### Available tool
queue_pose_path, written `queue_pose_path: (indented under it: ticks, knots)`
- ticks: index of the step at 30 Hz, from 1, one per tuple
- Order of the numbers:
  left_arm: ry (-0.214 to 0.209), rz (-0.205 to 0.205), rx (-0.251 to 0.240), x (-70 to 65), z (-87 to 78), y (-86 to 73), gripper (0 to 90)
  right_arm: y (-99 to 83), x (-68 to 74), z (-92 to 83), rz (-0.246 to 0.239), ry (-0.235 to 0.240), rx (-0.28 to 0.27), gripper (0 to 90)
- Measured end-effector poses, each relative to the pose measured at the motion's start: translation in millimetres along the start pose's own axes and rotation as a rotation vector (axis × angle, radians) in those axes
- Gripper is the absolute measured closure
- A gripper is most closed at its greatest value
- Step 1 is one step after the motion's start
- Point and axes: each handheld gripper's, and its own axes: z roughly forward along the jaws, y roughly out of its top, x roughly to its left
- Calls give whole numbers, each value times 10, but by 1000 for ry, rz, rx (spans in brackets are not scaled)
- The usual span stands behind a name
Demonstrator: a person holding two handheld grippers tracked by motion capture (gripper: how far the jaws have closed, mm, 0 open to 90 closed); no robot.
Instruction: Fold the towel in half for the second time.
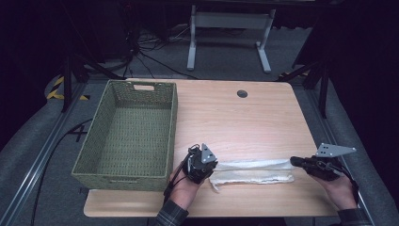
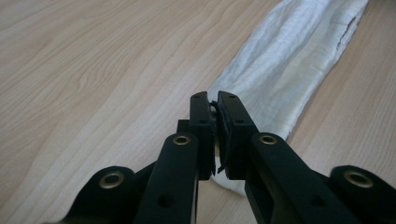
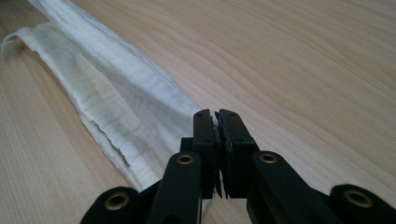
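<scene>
Jaws apparently pinch cloth (image 1: 254, 171) ends.

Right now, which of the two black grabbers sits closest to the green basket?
The left gripper, pinching the white cloth at its end beside the basket. The right gripper holds the cloth's far end, near the table's right edge.

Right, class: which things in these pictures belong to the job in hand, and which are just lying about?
In the job: white cloth, left hand-held gripper, right hand-held gripper, both shut on the cloth's ends.
Lying about: green woven basket, table.
</scene>
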Motion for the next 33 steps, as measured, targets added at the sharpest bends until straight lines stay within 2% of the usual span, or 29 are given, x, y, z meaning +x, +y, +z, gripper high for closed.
queue_pose_path:
  ticks: [4,7,14,15,18,21,23,28,30,31,32,33]
  knots:
    - [-9,5,12,-21,-6,-34,845,-54,27,-6,10,14,7,858]
    - [-22,-12,21,-48,9,-77,839,-91,51,-16,14,26,15,855]
    - [-47,-13,44,-110,16,-158,828,-169,79,-21,34,49,41,836]
    - [-52,-25,48,-120,19,-172,823,-179,82,-24,41,54,44,833]
    - [-68,-36,45,-131,5,-195,784,-212,95,-43,51,63,48,802]
    - [-72,-48,21,-138,-45,-186,725,-211,109,-90,71,82,28,748]
    - [-78,-56,-3,-129,-90,-161,714,-194,118,-128,75,77,16,739]
    - [-84,-58,-19,-94,-121,-61,747,-111,113,-172,78,76,-23,793]
    - [-82,-56,-15,-74,-97,-17,772,-80,108,-143,74,84,-8,837]
    - [-85,-68,-12,-71,-73,0,787,-73,110,-120,75,88,1,851]
    - [-88,-58,-9,-61,-39,19,803,-71,110,-93,68,91,9,869]
    - [-92,-62,8,-64,-6,30,814,-69,120,-68,70,97,19,879]
